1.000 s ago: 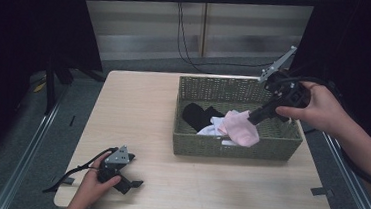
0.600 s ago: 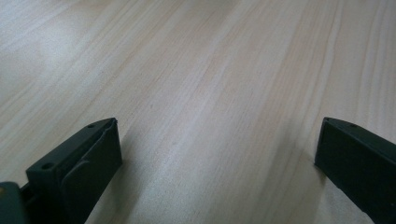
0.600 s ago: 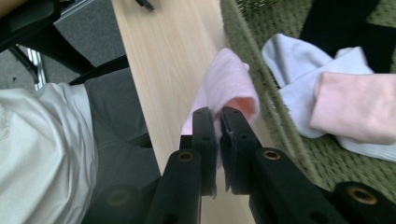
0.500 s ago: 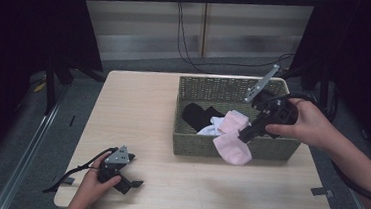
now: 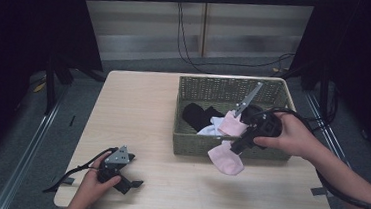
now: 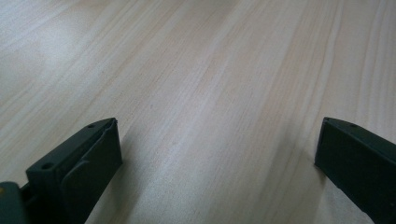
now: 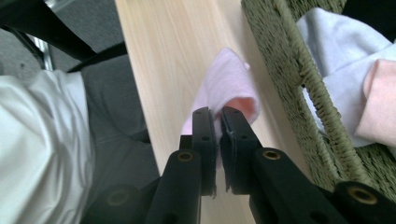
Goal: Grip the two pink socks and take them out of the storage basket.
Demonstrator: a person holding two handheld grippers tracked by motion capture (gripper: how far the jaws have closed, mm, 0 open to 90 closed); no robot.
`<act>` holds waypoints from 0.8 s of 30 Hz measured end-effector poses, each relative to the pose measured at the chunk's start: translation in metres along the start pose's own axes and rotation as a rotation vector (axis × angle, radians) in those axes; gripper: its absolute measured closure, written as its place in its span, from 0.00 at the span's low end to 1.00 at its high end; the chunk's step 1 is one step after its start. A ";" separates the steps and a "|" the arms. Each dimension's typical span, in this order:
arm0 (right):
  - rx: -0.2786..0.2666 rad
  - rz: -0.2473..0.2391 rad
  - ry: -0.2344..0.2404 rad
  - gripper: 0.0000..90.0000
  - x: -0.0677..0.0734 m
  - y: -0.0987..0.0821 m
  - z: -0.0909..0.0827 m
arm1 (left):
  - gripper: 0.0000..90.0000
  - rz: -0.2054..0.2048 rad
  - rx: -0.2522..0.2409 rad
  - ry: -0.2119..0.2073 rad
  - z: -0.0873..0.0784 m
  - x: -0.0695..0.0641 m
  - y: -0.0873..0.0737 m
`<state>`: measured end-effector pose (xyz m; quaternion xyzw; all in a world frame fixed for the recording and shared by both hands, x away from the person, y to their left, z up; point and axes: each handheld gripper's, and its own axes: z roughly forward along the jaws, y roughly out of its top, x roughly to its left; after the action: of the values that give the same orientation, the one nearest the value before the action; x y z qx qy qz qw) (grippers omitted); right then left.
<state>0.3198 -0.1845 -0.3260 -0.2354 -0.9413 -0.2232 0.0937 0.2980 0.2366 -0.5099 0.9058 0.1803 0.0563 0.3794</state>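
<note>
Pink sock (image 5: 226, 159) hangs pinched between the pressed-together jaws of the right gripper (image 5: 236, 147), right of centre in the high view, just in front of the woven basket (image 5: 190, 147) and over the wooden table (image 5: 138, 111). More socks (image 5: 212, 124) lie inside the basket. At lower left the left gripper (image 5: 134, 184) rests on the table, jaws spread wide with nothing between them.

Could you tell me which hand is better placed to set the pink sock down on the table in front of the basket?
Right. Its claw is shut on the pink sock, hanging just outside the basket. The left claw rests open on the table, far off.
</note>
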 end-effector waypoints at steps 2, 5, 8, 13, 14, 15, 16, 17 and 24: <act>0.005 0.003 0.006 0.93 -0.001 0.000 0.005 | 0.00 0.000 0.000 0.000 0.000 0.000 0.000; 0.014 -0.008 -0.003 0.93 -0.001 -0.001 0.012 | 0.00 0.000 0.000 -0.001 0.000 0.000 0.000; 0.025 -0.012 -0.005 0.93 -0.001 -0.002 0.020 | 0.00 -0.001 -0.001 0.000 0.000 0.000 0.000; 0.032 -0.011 0.000 0.93 -0.003 -0.007 0.035 | 0.00 -0.001 0.000 0.000 0.000 0.000 0.000; 0.035 -0.007 -0.003 0.93 -0.003 -0.007 0.037 | 0.00 0.000 -0.001 -0.001 0.000 0.000 0.000; 0.039 -0.002 0.005 0.92 -0.003 -0.008 0.040 | 0.00 -0.001 0.000 -0.001 0.000 0.000 0.000; 0.037 -0.001 0.005 0.92 -0.003 -0.009 0.042 | 0.00 -0.001 0.000 0.000 0.000 0.000 0.000; 0.037 -0.014 0.008 0.92 -0.003 -0.010 0.044 | 0.00 0.000 0.000 0.000 0.000 0.000 0.000; 0.044 -0.007 0.001 0.86 -0.004 -0.015 0.048 | 0.00 -0.001 0.000 0.000 0.000 0.000 0.000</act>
<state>0.3127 -0.1758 -0.3748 -0.2299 -0.9468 -0.2026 0.0985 0.2980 0.2365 -0.5098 0.9058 0.1805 0.0560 0.3792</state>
